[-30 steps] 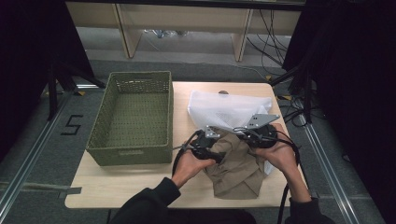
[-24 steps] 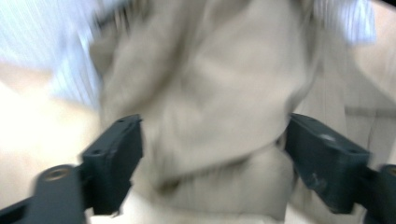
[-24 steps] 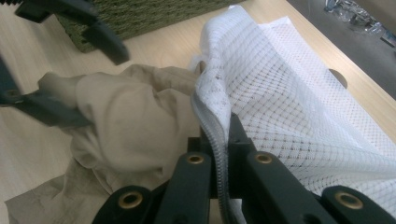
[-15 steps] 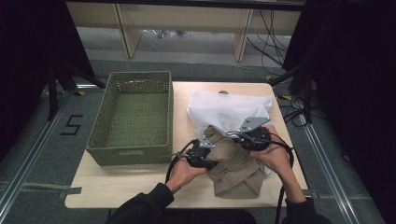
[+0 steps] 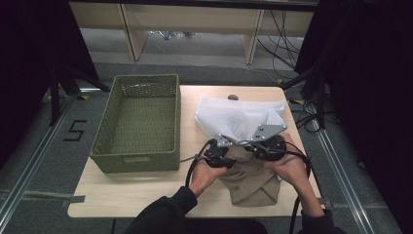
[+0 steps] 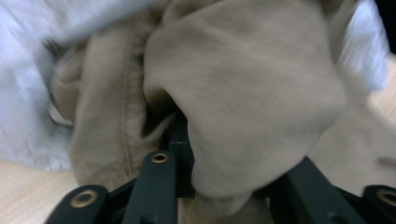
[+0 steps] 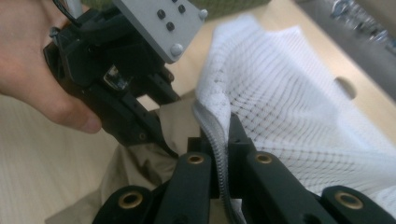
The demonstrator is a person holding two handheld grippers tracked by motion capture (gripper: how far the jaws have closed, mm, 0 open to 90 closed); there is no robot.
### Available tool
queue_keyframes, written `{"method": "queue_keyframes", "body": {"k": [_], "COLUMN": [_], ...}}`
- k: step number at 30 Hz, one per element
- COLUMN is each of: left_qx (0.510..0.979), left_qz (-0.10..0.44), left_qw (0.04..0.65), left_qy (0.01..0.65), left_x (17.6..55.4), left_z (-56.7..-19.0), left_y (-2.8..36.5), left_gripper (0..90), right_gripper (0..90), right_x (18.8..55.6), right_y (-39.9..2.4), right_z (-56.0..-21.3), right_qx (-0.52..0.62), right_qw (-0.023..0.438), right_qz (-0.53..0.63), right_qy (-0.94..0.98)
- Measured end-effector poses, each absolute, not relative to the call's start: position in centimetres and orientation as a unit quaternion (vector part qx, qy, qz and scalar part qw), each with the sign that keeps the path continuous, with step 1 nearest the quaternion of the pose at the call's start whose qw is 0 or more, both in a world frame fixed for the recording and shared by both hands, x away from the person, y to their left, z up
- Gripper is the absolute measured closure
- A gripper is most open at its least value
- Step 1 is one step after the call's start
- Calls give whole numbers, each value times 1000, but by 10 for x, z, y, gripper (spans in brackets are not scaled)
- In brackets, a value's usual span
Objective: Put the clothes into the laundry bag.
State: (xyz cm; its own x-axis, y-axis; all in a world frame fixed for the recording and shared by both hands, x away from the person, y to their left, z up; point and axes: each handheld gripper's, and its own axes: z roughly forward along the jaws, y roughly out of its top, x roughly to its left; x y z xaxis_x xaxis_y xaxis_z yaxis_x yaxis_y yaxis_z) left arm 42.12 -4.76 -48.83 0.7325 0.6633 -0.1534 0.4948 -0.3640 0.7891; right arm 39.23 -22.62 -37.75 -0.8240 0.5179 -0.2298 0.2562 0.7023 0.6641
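Observation:
A tan garment (image 5: pixel 251 183) lies crumpled at the table's front right, its upper part under a white mesh bag (image 5: pixel 234 117). My left gripper (image 5: pixel 228 157) is at the garment's upper left edge. In the left gripper view a thick fold of the tan garment (image 6: pixel 247 93) fills the gap between the jaws of the left gripper (image 6: pixel 224 154), which have just been opening slightly while still pinching it. My right gripper (image 7: pixel 222 135) is shut on the zipped edge of the mesh bag (image 7: pixel 299 93), just right of the left gripper in the high view.
A green woven basket (image 5: pixel 139 158) stands on the left half of the wooden table (image 5: pixel 126 195). A round hole (image 5: pixel 233 97) is in the tabletop behind the bag. Cables trail from both grippers toward the front edge.
The left hand dipped left and down, then came back onto the tan garment's upper edge and now has a fold between its jaws. The right hand has barely moved.

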Motion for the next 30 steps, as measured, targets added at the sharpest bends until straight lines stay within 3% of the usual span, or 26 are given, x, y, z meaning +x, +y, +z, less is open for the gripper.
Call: {"method": "queue_keyframes", "body": {"k": [2,6,9,10,14,20,22,23,24,25,26,27,30], "left_qx": [817,841,841,845,856,855,854,865,847,847,842,835,819], "left_qz": [83,95,125,131,121,95,83,72,71,71,78,77,75], "left_qw": [443,420,422,415,394,409,410,403,430,430,436,444,471], "left_qy": [359,327,314,310,312,304,308,290,303,303,307,316,320], "left_x": [416,406,397,397,410,433,439,440,436,436,433,430,422], "left_z": [-486,-476,-468,-466,-472,-483,-489,-492,-498,-498,-497,-496,-484], "left_y": [-42,-31,-18,-13,-4,-18,-23,-24,-33,-33,-35,-36,-36], "left_gripper": [626,413,341,250,165,129,133,211,486,625,625,694,717], "right_gripper": [900,900,900,900,900,900,900,900,900,900,900,900,900], "right_x": [393,393,392,392,392,393,393,394,395,395,395,396,394], "right_y": [-226,-228,-228,-228,-227,-226,-226,-226,-225,-224,-224,-224,-226], "right_z": [-387,-392,-390,-389,-388,-390,-390,-390,-393,-394,-394,-394,-389], "right_qx": [212,215,225,220,215,218,222,214,218,214,214,213,223], "right_qw": [204,201,199,206,195,200,197,192,201,194,194,195,199], "right_qz": [316,309,314,311,310,316,314,310,307,312,312,313,319], "right_qy": [902,904,901,901,905,902,902,906,904,905,905,905,899]}}
